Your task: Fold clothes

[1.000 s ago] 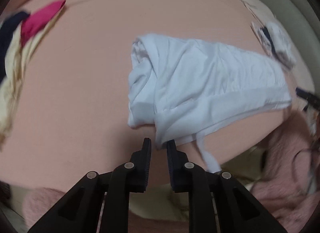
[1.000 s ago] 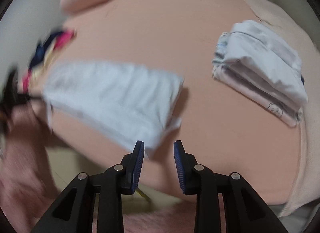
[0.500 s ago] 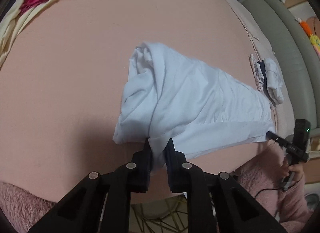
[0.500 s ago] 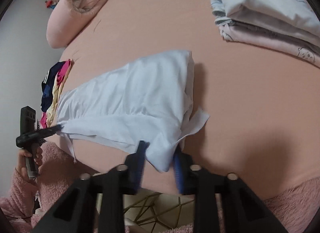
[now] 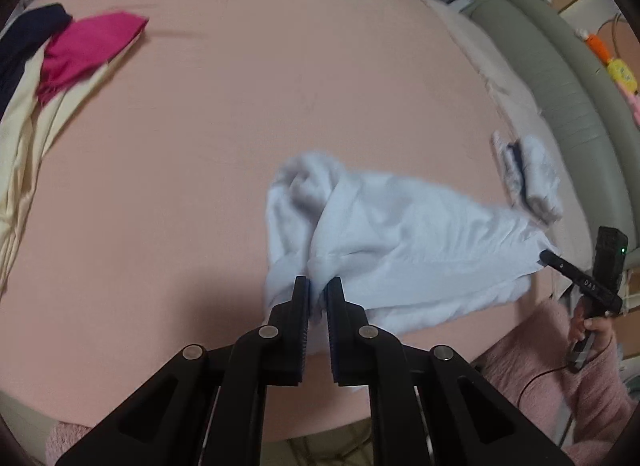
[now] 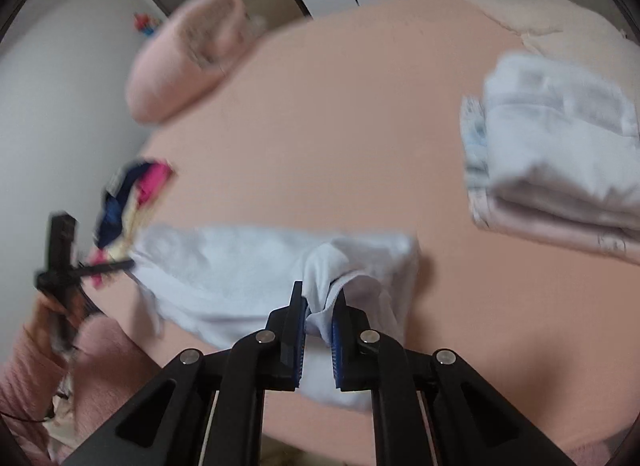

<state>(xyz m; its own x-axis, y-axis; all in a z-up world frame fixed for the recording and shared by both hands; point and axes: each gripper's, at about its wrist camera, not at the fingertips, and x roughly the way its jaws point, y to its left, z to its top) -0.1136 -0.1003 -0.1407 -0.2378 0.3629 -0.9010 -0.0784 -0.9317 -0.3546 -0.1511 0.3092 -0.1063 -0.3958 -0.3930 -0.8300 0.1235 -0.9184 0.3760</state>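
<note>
Garment (image 5: 400, 250) in pale white is lying near the front edge of the pink bed (image 5: 240, 137), stretched between both tools so an edge can be lifted and folded over. Left tool (image 5: 318, 286) is pinching one near corner, nearly closed. Right tool (image 6: 318, 302) is closing, its pads gripping the opposite bunched corner.

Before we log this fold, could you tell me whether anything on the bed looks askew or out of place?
The white garment is bunched and rumpled near the left gripper; otherwise nothing stands out.
</note>
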